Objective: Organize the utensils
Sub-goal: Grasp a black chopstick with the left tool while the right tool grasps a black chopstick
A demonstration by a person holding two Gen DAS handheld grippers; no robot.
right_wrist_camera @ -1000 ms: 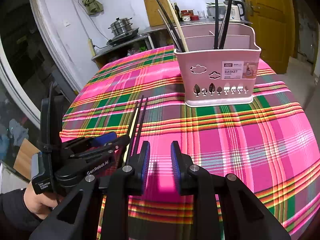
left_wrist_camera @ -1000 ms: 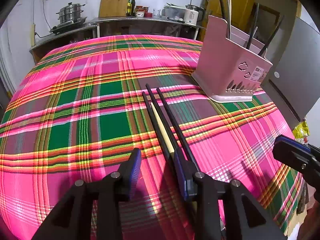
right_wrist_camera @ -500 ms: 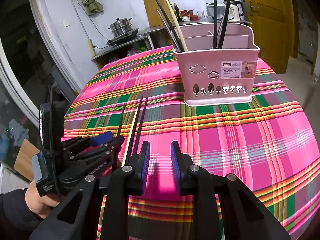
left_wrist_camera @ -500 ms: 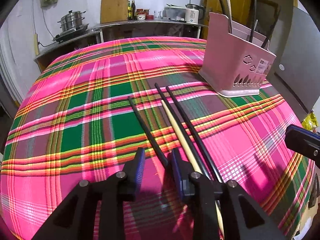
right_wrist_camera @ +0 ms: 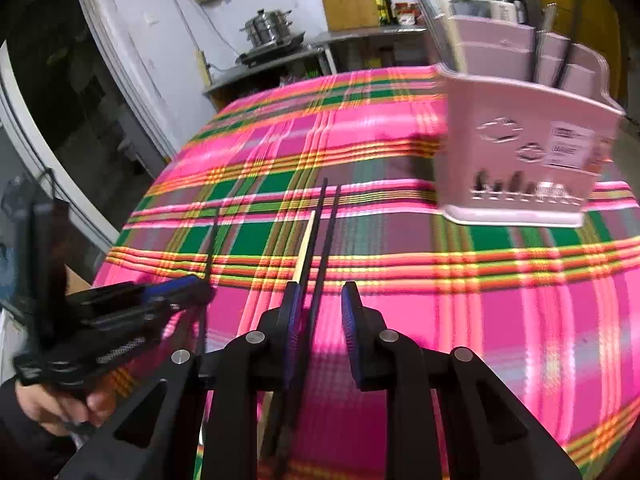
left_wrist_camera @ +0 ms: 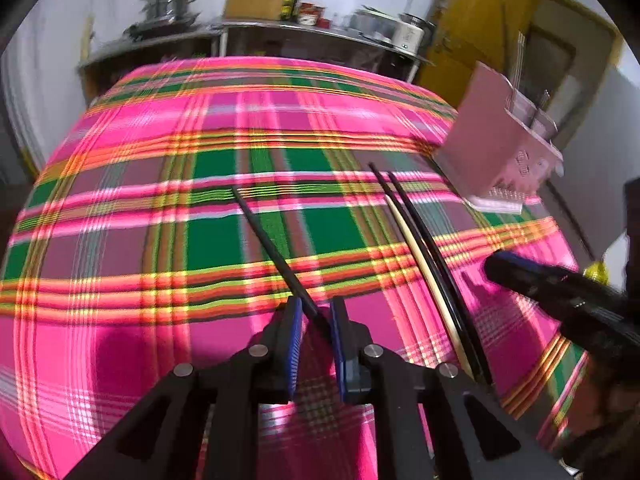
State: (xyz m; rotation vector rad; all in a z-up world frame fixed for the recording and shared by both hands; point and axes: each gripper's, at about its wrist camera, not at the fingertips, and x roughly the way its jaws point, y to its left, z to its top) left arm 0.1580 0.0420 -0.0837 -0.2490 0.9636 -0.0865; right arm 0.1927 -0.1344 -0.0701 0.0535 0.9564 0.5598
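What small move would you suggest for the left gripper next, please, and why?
Probably lift it and carry the black chopstick toward the pink basket. The left gripper looks shut on that chopstick, apart from the three others lying on the cloth.

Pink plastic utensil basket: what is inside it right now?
Blurred dark, stick-like utensils rise from the divided pink plastic utensil basket. Their count and type are unclear, and the walls hide their lower ends.

Woven plaid tablecloth [left_wrist_camera: 120, 240], glossy black chopstick [left_wrist_camera: 264, 236], smooth pink plastic basket [right_wrist_camera: 520, 152], ribbed blue gripper pads [left_wrist_camera: 295, 344]
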